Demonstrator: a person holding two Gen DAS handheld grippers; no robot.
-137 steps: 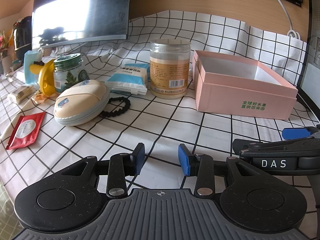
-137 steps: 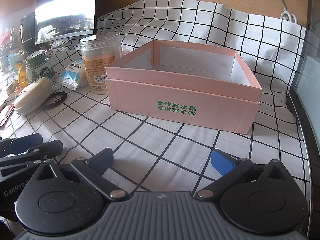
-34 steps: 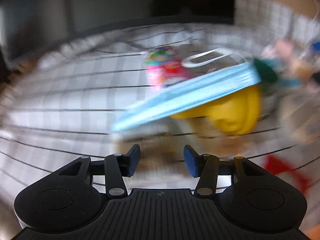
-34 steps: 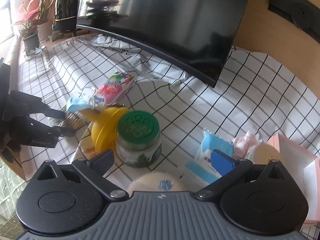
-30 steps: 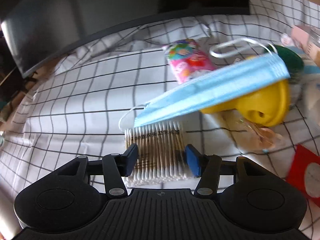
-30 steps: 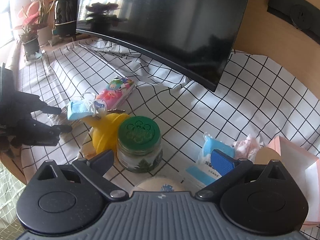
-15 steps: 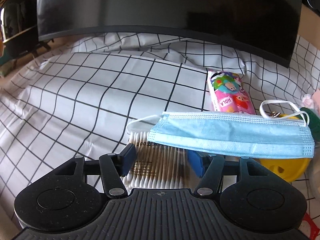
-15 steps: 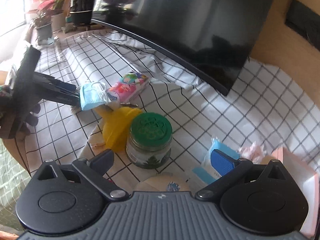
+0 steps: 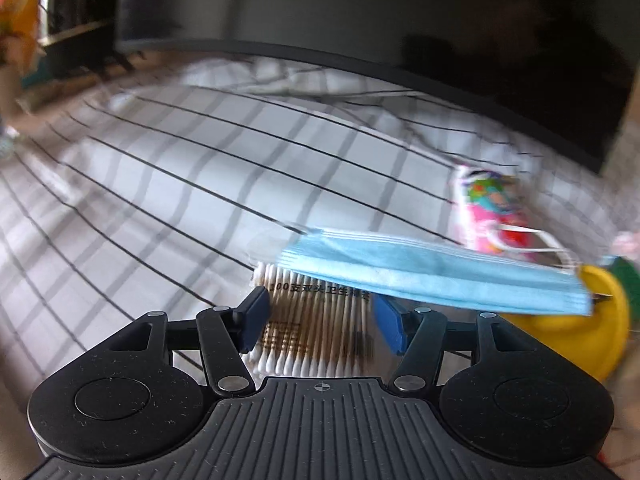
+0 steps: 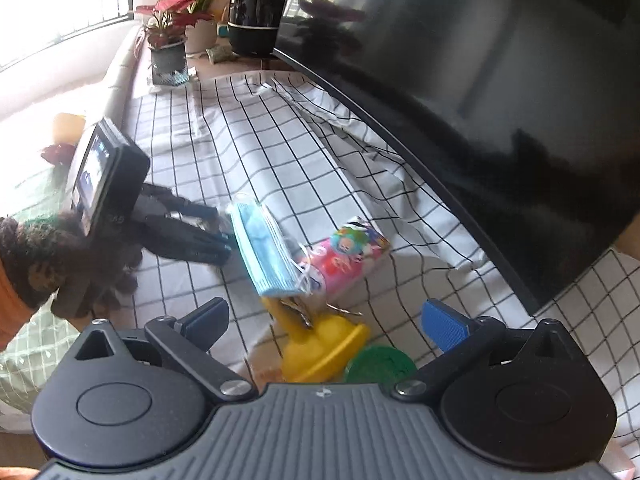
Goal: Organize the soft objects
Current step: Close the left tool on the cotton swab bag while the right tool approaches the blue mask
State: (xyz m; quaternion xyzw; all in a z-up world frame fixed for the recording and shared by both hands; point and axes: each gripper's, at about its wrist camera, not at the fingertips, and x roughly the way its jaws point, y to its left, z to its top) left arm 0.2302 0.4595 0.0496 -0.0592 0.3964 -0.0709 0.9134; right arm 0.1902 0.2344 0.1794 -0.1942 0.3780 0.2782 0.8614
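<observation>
Surface: black-and-white checked cloth [image 10: 256, 148] over the tabletop, rumpled under the dark monitor [image 10: 500, 80]
Left gripper [image 9: 318, 316]: jaws partly apart, straddling the cotton-swab pack [image 9: 316, 320]; pads just beside the pack's edges, w/ a slim gap on the right side, so not clamped; jaws have just been narrowing slightly w/ the pack between them
Left gripper, other view: seen from the side at [image 10: 224, 246], tips low on the cloth beside the mask, held by a gloved hand [image 10: 48, 264]
Cotton-swab pack: flat on cloth, far end tucked under the mask; prob. the pick in hand, approached from the near end since only that end is bare
Face mask [image 9: 432, 276]: blue, pleated, soft; draped across swab pack and yellow item, so propped up off the cloth, not lying flat; ear loop [image 9: 528, 240] trailing over the tissue pack
Tissue pack [image 10: 348, 256]: pink cartoon wrapper, soft; on cloth beyond the mask, near the monitor's lower edge
Yellow plastic item [image 10: 320, 348]: funnel-like, lying on its side, one end under the mask
Green-lidded jar [image 10: 380, 366]: just beside the yellow item, mostly hidden by gripper body
Right gripper [image 10: 326, 320]: jaws wide apart, nothing between them; hovering above the yellow item, looking down on the pile, prob. waiting its turn
Plants [image 10: 172, 32]: potted, far corner, off-task
Task status: early; soft things (mask, tissues) not yet gathered; destination box not in view
Risk: lifting the swab pack likely drags or tips the mask resting on it
</observation>
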